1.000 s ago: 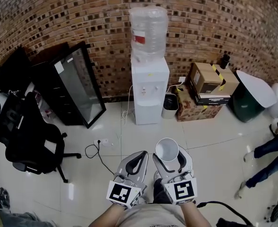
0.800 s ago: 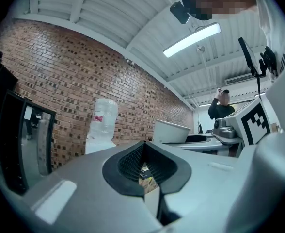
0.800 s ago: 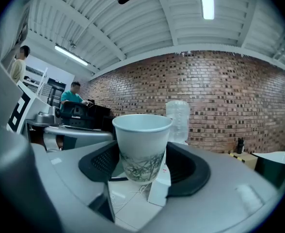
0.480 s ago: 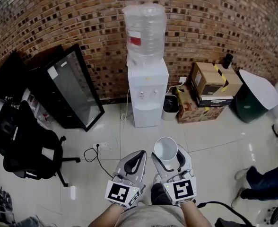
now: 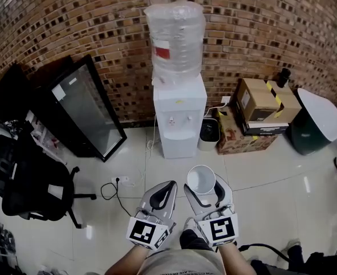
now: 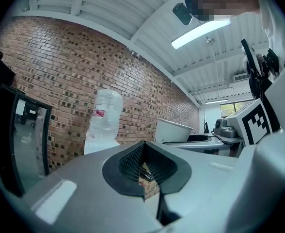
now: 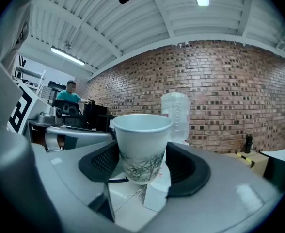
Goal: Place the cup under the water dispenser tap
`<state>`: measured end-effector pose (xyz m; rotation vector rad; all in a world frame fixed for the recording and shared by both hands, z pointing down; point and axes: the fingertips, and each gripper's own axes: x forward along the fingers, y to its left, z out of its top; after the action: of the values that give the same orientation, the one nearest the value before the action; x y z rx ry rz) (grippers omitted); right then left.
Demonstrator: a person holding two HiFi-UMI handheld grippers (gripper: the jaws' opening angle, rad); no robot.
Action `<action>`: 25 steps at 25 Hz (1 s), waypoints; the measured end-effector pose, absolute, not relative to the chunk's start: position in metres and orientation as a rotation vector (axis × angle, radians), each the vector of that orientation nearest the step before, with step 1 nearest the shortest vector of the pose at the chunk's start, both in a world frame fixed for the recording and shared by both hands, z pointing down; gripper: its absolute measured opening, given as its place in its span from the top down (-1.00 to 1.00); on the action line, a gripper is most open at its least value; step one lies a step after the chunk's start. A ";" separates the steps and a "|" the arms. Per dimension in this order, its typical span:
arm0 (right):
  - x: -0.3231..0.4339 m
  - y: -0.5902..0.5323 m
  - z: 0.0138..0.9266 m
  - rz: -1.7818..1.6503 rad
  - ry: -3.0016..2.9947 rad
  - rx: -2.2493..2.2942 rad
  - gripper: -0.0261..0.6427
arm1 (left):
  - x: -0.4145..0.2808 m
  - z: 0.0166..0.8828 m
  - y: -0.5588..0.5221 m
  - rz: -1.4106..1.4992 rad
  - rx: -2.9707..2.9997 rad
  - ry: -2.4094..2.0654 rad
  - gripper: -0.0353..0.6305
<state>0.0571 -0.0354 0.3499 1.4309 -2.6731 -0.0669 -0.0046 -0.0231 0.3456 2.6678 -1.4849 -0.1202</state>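
A white water dispenser with a big clear bottle on top stands against the brick wall; its taps face me. My right gripper is shut on a white paper cup with a green leaf print, held upright a stretch short of the dispenser. In the right gripper view the cup sits between the black pads, with the bottle behind it. My left gripper rides beside it, shut and holding nothing. In the left gripper view the dispenser shows ahead to the left.
A black glass-door cabinet leans left of the dispenser. A black office chair stands at the left. A small bin, cardboard boxes and a green bin stand to the right. A cable and socket lie on the floor.
Both grippers, the cup still held in the right one, have come closer to the dispenser, which looks larger. The legs of a person at the right edge have left the view.
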 end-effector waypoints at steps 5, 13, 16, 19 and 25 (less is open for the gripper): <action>0.065 -0.069 0.350 -0.067 -2.695 1.395 0.00 | 0.007 0.349 -0.056 -0.109 2.659 -1.502 0.92; 0.080 -0.117 0.344 -0.076 -2.726 1.347 0.00 | 0.023 0.345 -0.106 -0.113 2.641 -1.544 0.92; 0.085 -0.131 0.345 -0.077 -2.742 1.321 0.00 | 0.028 0.344 -0.119 -0.106 2.625 -1.570 0.92; 0.088 -0.145 0.345 -0.078 -2.752 1.300 0.00 | 0.030 0.343 -0.129 -0.084 2.613 -1.592 0.92; 0.084 -0.165 0.347 -0.061 -2.766 1.266 0.00 | 0.022 0.344 -0.144 -0.063 2.571 -1.636 0.92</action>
<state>0.0844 -0.1648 0.3472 1.2665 -2.7656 -0.0615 0.0222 -0.1439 0.3443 2.5714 -1.6363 -0.0627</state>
